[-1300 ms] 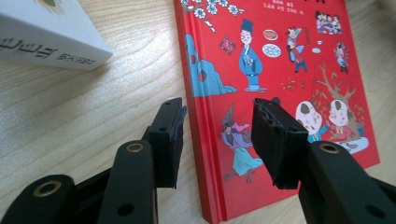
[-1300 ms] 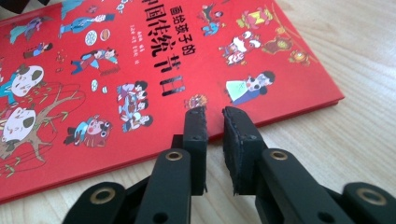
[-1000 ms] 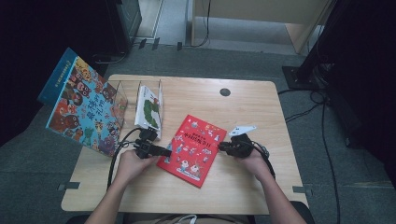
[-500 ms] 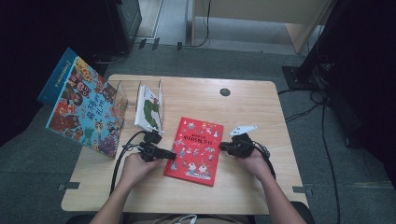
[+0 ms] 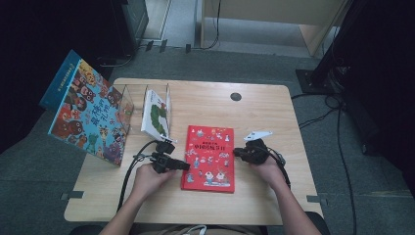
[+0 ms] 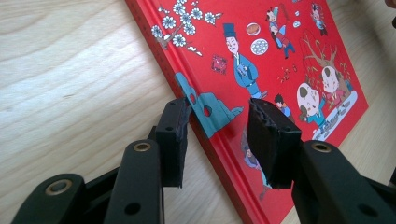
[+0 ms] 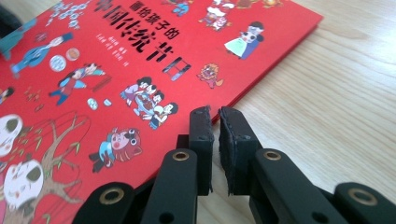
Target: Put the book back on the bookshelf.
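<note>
At the far left a big picture book [image 5: 88,115] leans against a clear stand [image 5: 128,105] holding a white book [image 5: 157,113]. The left tongs [image 5: 182,166], half open, have slid in since a second ago, and now straddle the left edge of the red book [image 5: 209,157]. That book has turned from askew to square on the table [image 5: 274,117], probably ready for lifting. The right tongs [image 5: 238,152], all but closed with nothing between them, rest at its right edge.
</note>
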`<action>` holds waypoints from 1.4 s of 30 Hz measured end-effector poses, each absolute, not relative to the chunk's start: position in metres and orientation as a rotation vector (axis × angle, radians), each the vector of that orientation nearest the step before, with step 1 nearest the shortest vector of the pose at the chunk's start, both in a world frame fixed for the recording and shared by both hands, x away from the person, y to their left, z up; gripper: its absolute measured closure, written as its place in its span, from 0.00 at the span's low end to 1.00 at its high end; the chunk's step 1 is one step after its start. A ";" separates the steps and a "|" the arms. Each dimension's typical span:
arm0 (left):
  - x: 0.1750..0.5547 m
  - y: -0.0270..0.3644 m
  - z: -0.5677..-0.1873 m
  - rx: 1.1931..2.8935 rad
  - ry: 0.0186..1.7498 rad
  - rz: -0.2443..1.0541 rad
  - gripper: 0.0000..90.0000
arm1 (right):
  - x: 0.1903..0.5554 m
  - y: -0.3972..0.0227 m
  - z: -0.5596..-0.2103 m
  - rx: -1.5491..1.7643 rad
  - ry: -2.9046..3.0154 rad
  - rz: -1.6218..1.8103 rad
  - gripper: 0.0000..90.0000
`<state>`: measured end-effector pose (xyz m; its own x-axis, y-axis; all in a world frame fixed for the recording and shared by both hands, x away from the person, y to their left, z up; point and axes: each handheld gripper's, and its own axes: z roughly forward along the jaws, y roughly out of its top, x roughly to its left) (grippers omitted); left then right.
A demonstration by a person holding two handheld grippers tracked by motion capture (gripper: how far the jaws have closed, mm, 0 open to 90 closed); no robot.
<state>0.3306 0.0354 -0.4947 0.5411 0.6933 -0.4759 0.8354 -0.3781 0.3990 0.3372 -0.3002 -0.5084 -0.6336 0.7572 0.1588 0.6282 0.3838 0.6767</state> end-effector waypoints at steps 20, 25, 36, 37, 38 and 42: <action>0.326 0.032 -0.498 2.144 1.170 -0.277 0.62 | 0.333 -0.305 -0.503 1.269 2.419 1.110 0.80; 0.326 0.030 -0.498 2.143 1.153 -0.306 0.49 | 0.332 -0.303 -0.501 1.281 2.408 1.126 0.71; 0.345 0.035 -0.493 2.095 1.209 -0.242 0.43 | 0.325 -0.293 -0.499 1.389 2.383 1.134 0.54; 0.346 0.034 -0.494 2.109 1.208 -0.232 0.42 | 0.323 -0.291 -0.498 1.406 2.378 1.128 0.53; 0.345 0.034 -0.494 2.122 1.206 -0.217 0.42 | 0.322 -0.290 -0.497 1.413 2.373 1.118 0.52; 0.344 0.033 -0.493 2.143 1.199 -0.188 0.41 | 0.318 -0.282 -0.494 1.470 2.392 1.026 0.50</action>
